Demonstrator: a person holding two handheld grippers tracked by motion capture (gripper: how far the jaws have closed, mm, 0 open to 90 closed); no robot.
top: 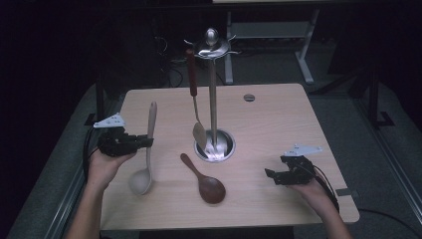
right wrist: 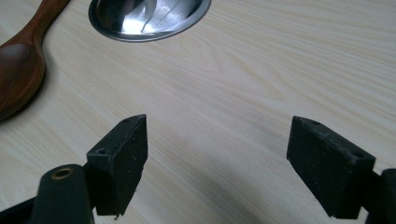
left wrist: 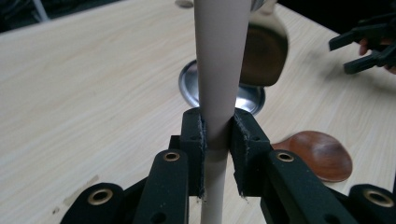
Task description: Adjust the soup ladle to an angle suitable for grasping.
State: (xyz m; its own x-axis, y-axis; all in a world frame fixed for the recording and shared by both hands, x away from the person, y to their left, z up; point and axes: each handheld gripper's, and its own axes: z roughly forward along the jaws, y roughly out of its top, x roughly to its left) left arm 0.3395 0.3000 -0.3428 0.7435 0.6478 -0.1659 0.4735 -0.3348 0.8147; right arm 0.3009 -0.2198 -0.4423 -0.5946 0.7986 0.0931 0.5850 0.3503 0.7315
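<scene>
My left gripper (top: 147, 142) is shut on the handle of a pale beige ladle (top: 149, 149), holding it upright above the table's left side, bowl downward. In the left gripper view the ladle handle (left wrist: 218, 70) runs up between both pads (left wrist: 197, 140). A dark wooden spoon (top: 204, 180) lies flat on the table near the front. A metal spoon with a brown handle (top: 195, 94) hangs from the steel utensil stand (top: 213, 89). My right gripper (top: 271, 175) rests at the table's right front, open and empty, its pads (right wrist: 122, 161) far apart.
The stand's round steel base (top: 215, 147) sits at the table centre. A grey grommet (top: 249, 97) marks the far edge of the wooden table (top: 278, 124). Dark floor and table legs lie behind. The wooden spoon bowl (left wrist: 322, 155) lies right of my left jaws.
</scene>
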